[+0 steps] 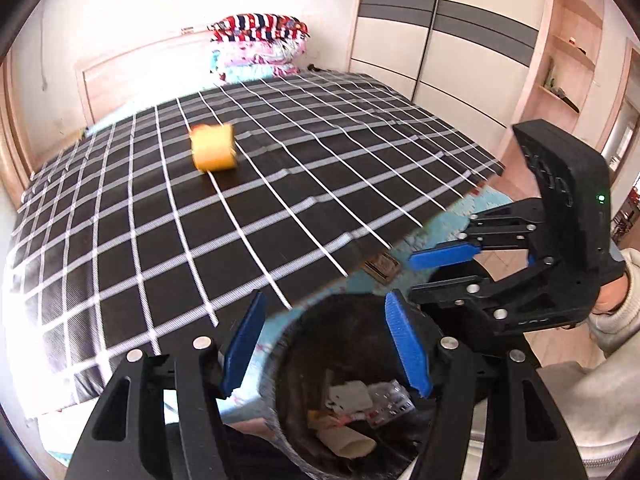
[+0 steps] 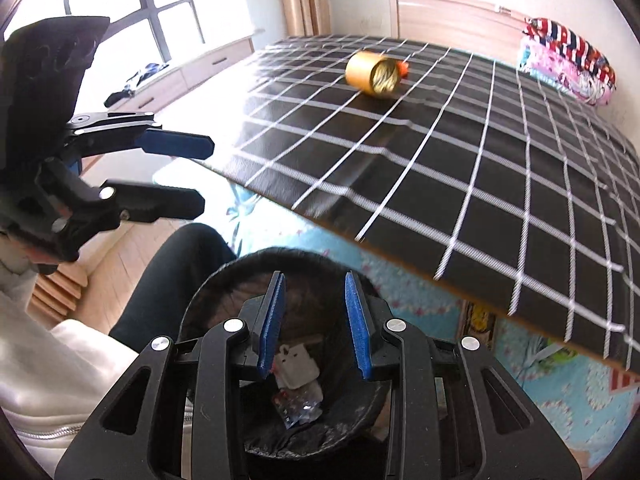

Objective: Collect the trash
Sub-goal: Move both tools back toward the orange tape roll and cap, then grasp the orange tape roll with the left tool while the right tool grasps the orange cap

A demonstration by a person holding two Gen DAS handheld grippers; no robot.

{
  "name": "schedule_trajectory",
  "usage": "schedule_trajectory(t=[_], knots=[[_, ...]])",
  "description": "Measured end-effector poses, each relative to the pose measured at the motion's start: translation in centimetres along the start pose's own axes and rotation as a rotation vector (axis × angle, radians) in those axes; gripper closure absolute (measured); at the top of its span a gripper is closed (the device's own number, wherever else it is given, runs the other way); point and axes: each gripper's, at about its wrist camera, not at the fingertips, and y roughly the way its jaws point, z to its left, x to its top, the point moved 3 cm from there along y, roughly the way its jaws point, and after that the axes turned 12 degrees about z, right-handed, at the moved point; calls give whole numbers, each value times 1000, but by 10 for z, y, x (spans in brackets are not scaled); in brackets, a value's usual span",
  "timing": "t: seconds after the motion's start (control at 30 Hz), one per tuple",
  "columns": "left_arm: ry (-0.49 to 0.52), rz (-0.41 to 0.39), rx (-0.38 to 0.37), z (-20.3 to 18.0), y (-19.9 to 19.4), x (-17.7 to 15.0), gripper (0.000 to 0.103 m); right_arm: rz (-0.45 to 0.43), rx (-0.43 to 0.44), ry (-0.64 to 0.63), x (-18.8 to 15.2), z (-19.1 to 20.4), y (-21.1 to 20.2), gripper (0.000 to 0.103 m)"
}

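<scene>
Between pickups, by judgement: both grippers over bin (image 2: 224, 276), left (image 1: 326, 344) and right (image 2: 316, 326), jaws wide, empty. Paper scraps and foil blister pack in bin. Next: reach up-bed from bin to can (image 2: 374, 74), smooth gold cylinder on its side; likely to roll.

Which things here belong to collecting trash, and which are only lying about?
For the job: gold can on the bed, black bin with trash inside, left gripper, right gripper, both open and empty.

Lying about: folded quilts, wardrobe, clothes on the window seat.
</scene>
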Motion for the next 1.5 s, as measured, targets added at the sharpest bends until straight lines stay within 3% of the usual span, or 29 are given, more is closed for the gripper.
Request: schedule_trajectory(t=[0.53, 1.07, 1.37, 1.43, 1.47, 1.5], knots=[[-16, -68, 99, 51, 0, 63, 43, -75, -49, -1, 53, -42, -18, 72], [-23, -42, 126, 88, 48, 125, 43, -109, -92, 19, 105, -100, -11, 71], [-37, 0, 140, 100, 77, 139, 43, -103, -88, 13, 129, -120, 3, 71], [-49, 8, 142, 104, 80, 140, 46, -97, -88, 6, 135, -123, 7, 71], [-56, 9, 133, 106, 81, 141, 60, -95, -89, 2, 137, -124, 8, 71], [-64, 11, 123, 108, 82, 140, 65, -91, -89, -1, 140, -126, 11, 71]])
